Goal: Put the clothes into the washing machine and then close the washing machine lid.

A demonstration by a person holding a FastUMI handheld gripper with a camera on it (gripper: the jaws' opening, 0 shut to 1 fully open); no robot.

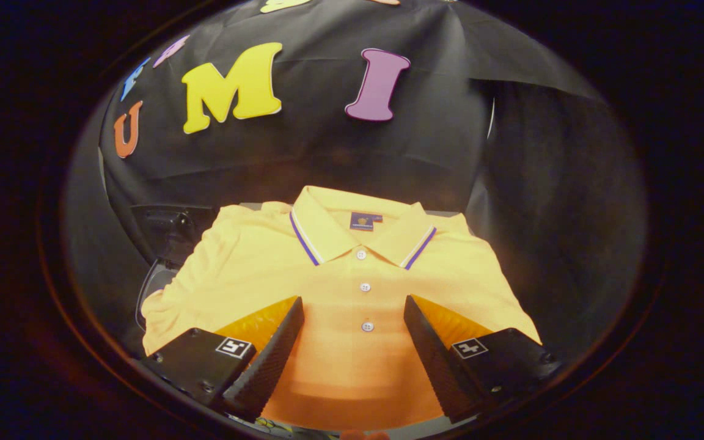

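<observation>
Off to the left, beyond the shirt's sleeve, a dark object [172, 235] sat half hidden with a pale curved edge below it; whether that was part of the washing machine could not be told from here. No open drum and no lid could be made out with any certainty.

Moving in, the tool [352, 333] was spread wide, its left finger [266, 357] and right finger [437, 360] standing well apart with nothing pinched between them. Both ribbed pads were angled over the cloth, and whether they were already touching the fabric or just above it was hard to say.

And there it was, dead centre: the yellow polo shirt [340, 287], neatly folded and lying flat, its button placket [364, 287] running right down the gap between the fingers. The striped collar [358, 235] sat beyond the fingertips, toward the booth's black wall. What the shirt rested on was mostly covered, so desk or machine top, no call on that.

Over on the right, the shirt's other shoulder sloped off into dark cloth.

So the score, as a judgement: nothing was done yet. The shirt had not been gripped, let alone loaded. The grasp, the carry, the drop into the machine and the lid closing were all left to play.
</observation>
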